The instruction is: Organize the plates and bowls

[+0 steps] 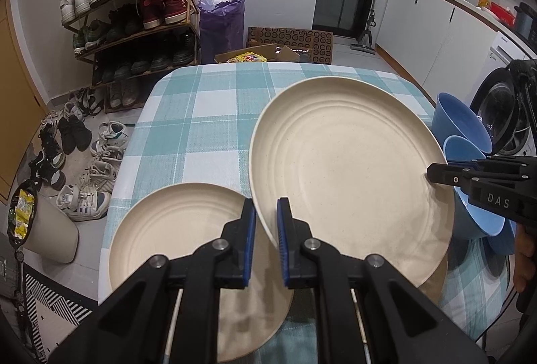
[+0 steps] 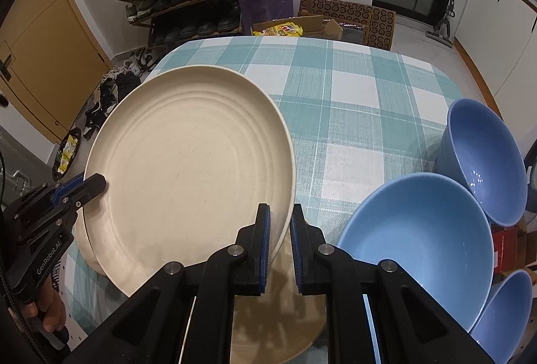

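Note:
A large cream plate (image 1: 349, 162) (image 2: 191, 162) is lifted and tilted above the checked table. My left gripper (image 1: 266, 223) is shut on its left rim. My right gripper (image 2: 280, 229) is shut on its right rim and also shows in the left wrist view (image 1: 436, 176). A smaller cream plate (image 1: 174, 236) lies flat on the table at the left. Another cream plate (image 2: 285, 323) lies under the lifted one. Three blue bowls stand at the right: a far one (image 2: 486, 159), a near large one (image 2: 423, 240), and one at the corner (image 2: 503, 313).
The table has a teal checked cloth (image 1: 208, 115) (image 2: 352, 95). Beyond it stand a shoe rack (image 1: 134, 11), loose shoes on the floor, a purple bag (image 1: 221, 21) and cardboard boxes (image 1: 288, 45). A washing machine (image 1: 503, 109) stands at the right.

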`<state>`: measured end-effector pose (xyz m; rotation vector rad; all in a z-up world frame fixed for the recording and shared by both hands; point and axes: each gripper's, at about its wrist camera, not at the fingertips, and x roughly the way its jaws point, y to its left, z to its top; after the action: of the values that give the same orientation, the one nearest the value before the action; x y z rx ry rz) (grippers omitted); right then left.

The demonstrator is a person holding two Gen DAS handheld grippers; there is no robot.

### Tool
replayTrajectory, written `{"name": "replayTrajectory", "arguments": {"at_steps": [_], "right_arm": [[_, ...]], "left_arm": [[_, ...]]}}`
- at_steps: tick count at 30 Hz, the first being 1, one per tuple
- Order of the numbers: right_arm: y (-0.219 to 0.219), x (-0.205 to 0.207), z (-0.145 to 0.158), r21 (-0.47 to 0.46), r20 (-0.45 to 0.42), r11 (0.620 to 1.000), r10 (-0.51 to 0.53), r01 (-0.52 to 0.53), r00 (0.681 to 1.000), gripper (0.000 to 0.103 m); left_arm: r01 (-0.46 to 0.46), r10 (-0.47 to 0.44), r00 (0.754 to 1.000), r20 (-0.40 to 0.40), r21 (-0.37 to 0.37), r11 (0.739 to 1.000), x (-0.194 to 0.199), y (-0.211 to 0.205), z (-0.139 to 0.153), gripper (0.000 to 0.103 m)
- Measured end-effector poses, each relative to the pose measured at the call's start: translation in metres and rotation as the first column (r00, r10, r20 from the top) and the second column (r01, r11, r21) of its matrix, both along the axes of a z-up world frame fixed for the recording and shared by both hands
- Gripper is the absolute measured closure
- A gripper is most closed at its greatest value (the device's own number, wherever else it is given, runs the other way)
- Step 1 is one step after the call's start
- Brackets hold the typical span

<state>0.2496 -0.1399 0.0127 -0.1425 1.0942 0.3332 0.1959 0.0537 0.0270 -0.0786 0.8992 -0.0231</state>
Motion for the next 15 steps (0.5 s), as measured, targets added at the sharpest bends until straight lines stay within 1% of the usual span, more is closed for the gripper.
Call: {"name": "replayTrajectory", "arguments": {"at_steps": [15], "right_arm": [[-0.015,-0.029,-0.006,0.012,-0.002,1.0,0.003,-0.003,1.0,0.091]], "left_arm": [[0.03,-0.03,1.0,-0.007,0.001,1.0,-0.016,-0.009,-0.007,0.093]]}}
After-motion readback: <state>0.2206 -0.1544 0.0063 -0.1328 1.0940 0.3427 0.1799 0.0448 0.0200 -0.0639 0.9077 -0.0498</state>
